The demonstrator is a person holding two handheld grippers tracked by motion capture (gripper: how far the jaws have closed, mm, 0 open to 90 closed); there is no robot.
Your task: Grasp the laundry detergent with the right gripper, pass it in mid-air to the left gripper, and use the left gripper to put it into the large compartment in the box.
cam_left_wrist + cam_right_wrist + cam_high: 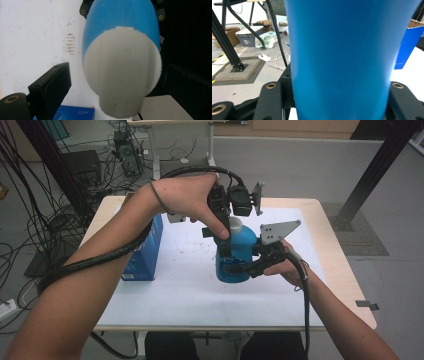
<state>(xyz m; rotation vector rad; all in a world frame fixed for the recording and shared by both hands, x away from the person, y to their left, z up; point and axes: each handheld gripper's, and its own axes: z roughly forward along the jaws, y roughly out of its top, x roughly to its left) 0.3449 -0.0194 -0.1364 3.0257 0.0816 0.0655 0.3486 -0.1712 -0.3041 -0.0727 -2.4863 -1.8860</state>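
Blue bottle (pixel 235 255) clamped at mid-body by right gripper (pixel 240 266) on bench (pixel 330 255).
Left gripper (pixel 223 227) is held released around the white cap (pixel 122 77); smooth, rigid plastic is judged slippery, so the body is best gripped.

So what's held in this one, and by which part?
The right gripper clamps the blue bottle low on its body. The left gripper straddles its white cap from above, jaws open, gripping nothing.

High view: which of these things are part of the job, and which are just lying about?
In the job:
blue bottle
white cap
right gripper, clamped on the bottle
left gripper, jaws open around the cap

Lying about:
blue box
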